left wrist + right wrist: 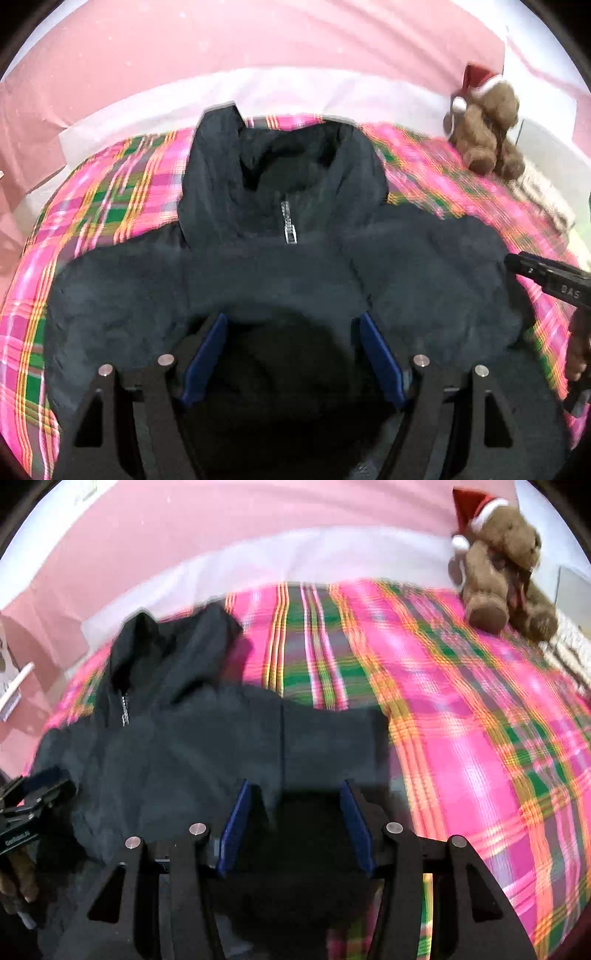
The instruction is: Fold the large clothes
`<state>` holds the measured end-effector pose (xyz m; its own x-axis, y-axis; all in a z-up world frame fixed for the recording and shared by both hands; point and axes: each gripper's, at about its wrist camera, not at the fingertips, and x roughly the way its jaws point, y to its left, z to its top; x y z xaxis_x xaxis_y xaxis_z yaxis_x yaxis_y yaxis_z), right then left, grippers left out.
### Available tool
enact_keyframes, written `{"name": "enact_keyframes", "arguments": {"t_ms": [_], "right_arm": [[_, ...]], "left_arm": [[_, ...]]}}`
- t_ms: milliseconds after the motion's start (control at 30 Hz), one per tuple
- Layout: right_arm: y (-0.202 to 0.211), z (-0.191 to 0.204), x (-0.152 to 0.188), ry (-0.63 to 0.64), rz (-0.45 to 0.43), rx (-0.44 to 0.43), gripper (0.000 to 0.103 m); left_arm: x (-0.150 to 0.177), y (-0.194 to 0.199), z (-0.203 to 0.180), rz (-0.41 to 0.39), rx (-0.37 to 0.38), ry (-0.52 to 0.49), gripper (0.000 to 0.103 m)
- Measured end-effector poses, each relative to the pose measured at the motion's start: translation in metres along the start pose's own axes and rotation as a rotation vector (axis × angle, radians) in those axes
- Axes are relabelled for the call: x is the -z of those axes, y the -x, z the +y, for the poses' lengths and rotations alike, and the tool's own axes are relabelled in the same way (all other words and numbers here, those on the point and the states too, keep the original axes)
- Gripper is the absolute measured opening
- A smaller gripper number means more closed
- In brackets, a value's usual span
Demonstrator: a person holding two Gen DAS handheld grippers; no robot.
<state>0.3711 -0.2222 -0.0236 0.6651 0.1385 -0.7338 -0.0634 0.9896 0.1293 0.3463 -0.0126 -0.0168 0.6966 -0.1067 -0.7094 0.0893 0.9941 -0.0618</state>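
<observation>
My left claw [291,354] hangs spread over the dark jacket [280,266], which fills the frame's middle on the plaid bedspread [122,192], collar toward the top. My right claw [293,827] is spread too, over the jacket's edge at lower centre; nothing is pinched. A teddy bear [498,572] sits at upper right.

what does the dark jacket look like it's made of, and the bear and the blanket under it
Jacket: body looks like matte navy fleece, fuzzy and nubbly; the collar looks smoother, perhaps woven nylon; the zipper pull shines like metal.
Bear: brown plush with a shaggy pile; its red hat with white trim looks like felt or fleece.
Blanket: woven pink, green and orange plaid, probably cotton; blur hides the weave.
</observation>
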Motion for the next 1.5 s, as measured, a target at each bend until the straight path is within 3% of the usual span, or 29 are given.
{"name": "enact_keyframes", "arguments": {"t_ms": [100,200,267,433,633,700,867,1033,1200,1367,1500], "right_arm": [[-0.009,-0.001,-0.021,0.015,0.002,0.016,0.051],[-0.043,0.000,-0.029,0.020,0.077,0.028,0.051],[-0.064,-0.001,-0.023,0.028,0.114,0.032,0.051],[-0.082,0.006,-0.008,0.062,0.088,0.078,0.051],[-0.056,0.012,-0.011,0.081,0.059,0.132,0.051],[-0.036,0.015,-0.013,0.065,0.034,0.103,0.051],[0.016,0.028,0.001,0.051,-0.038,0.015,0.051],[-0.007,0.057,0.030,0.120,0.061,-0.009,0.051],[-0.030,0.059,0.037,0.123,0.114,0.014,0.051],[0.001,0.057,0.038,0.063,0.095,0.000,0.051],[0.054,0.066,0.049,0.039,0.010,-0.016,0.051]], "left_arm": [[-0.017,0.000,0.010,-0.039,-0.032,0.004,0.076],[-0.021,-0.029,0.024,0.019,-0.074,0.027,0.076],[-0.012,-0.054,0.037,0.069,-0.048,0.063,0.078],[0.002,-0.064,0.038,0.028,-0.038,0.068,0.080],[-0.003,-0.050,0.040,0.027,-0.033,0.085,0.079],[-0.006,-0.035,0.043,0.022,-0.021,0.100,0.075],[0.005,0.020,0.048,-0.079,-0.004,0.078,0.075],[0.033,-0.002,0.056,0.015,-0.052,0.069,0.076],[0.032,-0.011,0.053,0.031,-0.066,0.063,0.077],[0.036,0.017,0.053,0.027,-0.057,0.107,0.077],[0.051,0.056,0.045,0.003,-0.056,0.100,0.077]]}}
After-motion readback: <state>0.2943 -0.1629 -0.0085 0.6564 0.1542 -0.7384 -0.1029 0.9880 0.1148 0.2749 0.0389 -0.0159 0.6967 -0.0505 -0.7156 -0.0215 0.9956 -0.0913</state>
